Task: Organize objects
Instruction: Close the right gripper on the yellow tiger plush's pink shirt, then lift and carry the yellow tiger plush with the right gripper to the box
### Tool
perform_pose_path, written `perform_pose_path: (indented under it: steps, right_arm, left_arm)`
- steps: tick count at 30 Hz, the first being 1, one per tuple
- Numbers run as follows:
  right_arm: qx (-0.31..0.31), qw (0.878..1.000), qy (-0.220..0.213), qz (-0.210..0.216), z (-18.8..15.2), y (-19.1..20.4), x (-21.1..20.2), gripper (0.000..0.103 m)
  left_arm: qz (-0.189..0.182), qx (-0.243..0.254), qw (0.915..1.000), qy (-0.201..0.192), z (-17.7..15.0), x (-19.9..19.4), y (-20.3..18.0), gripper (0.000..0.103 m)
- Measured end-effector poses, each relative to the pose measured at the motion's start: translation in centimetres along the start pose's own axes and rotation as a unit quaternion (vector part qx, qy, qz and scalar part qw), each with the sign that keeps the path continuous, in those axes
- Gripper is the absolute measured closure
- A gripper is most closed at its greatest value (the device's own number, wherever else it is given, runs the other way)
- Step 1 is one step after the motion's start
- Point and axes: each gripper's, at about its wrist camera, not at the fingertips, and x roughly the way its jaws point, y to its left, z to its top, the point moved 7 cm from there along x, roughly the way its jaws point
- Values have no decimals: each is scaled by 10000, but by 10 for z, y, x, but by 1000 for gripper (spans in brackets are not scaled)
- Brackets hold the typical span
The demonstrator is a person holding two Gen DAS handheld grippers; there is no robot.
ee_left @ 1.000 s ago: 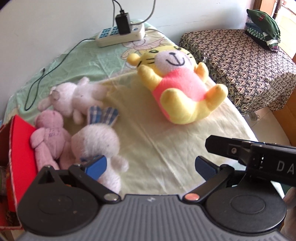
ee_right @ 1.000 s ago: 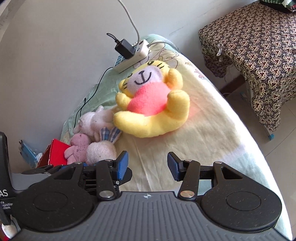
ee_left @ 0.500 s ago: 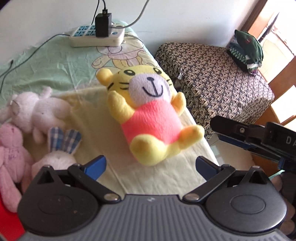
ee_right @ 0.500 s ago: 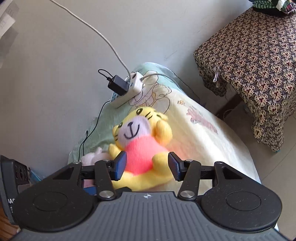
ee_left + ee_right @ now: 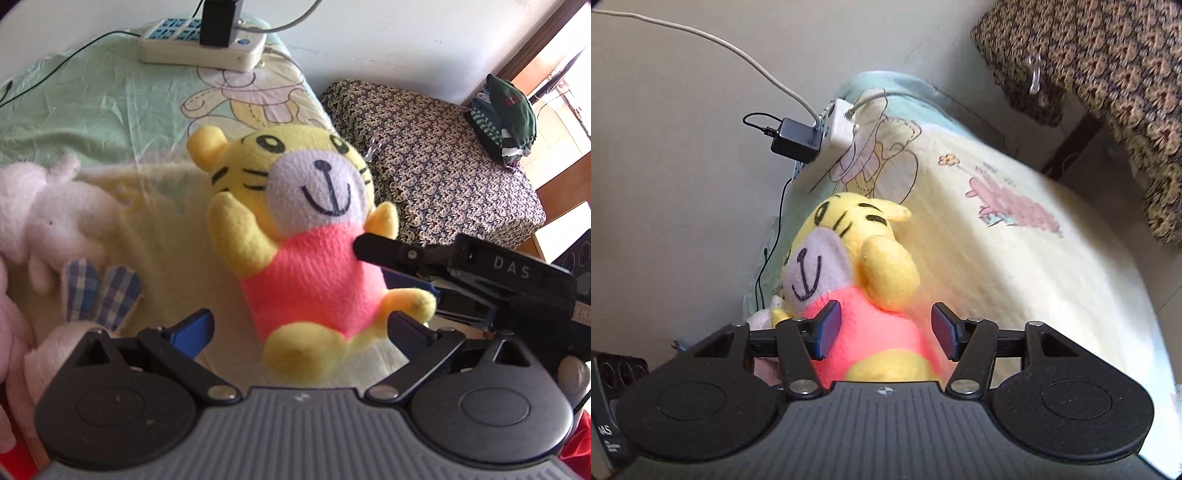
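A yellow tiger plush (image 5: 306, 240) in a pink shirt lies on its back on the bed sheet (image 5: 92, 122). My left gripper (image 5: 299, 332) is open, with the plush's legs between its blue pads and not pinched. My right gripper (image 5: 886, 328) is open and straddles the pink belly of the tiger plush (image 5: 857, 280); its left pad (image 5: 827, 328) lies against the fabric. In the left wrist view the right gripper (image 5: 461, 266) comes in from the right, its tip on the plush's side.
A white rabbit plush (image 5: 48, 218), a plush with plaid ears (image 5: 99, 291) and a pink plush (image 5: 7, 306) lie at the left. A power strip (image 5: 203, 48) with a charger sits by the wall. A patterned covered table (image 5: 443, 158) holds folded clothes (image 5: 506, 118).
Both grippers have moved in on the tiger plush. The right gripper now has the plush's belly between its fingers, and the left one has swung right, away from the red box.
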Motion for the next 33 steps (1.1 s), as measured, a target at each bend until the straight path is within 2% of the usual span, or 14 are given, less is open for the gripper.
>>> perform_pose_path:
  steps: [3,6,11,15,22,30,33]
  right_arm:
    - [79,9996,209,178,-7,8,15,38]
    - [-32,9994,240,228,-9,15,22,39]
    - [0,9992,224,341,-12,18,12,53]
    - [5,9990,212,401,-25,18,-7,58]
    - [130,9985,241,474,-62,16,-44,60]
    - [-24,9984,263,493,-102,31,-73,60]
    - [-39,9980,230,588,-111,40,-78,60]
  left_arm:
    - [27,-41,10000,62,1,7,8,6]
    - [-15,-37,10000,18,3,7,12,5]
    - [-248,-53,9997,-31,2,3,14,8]
    - [-496,55,9987,-72,-6,-8,6,11]
    - [-832,263,9962,2,-43,-32,-9,11]
    - [-812,526,9953,-69,-87,-64,-17,11]
    - [-760,580,9952,-204,-97,-79,-16,11]
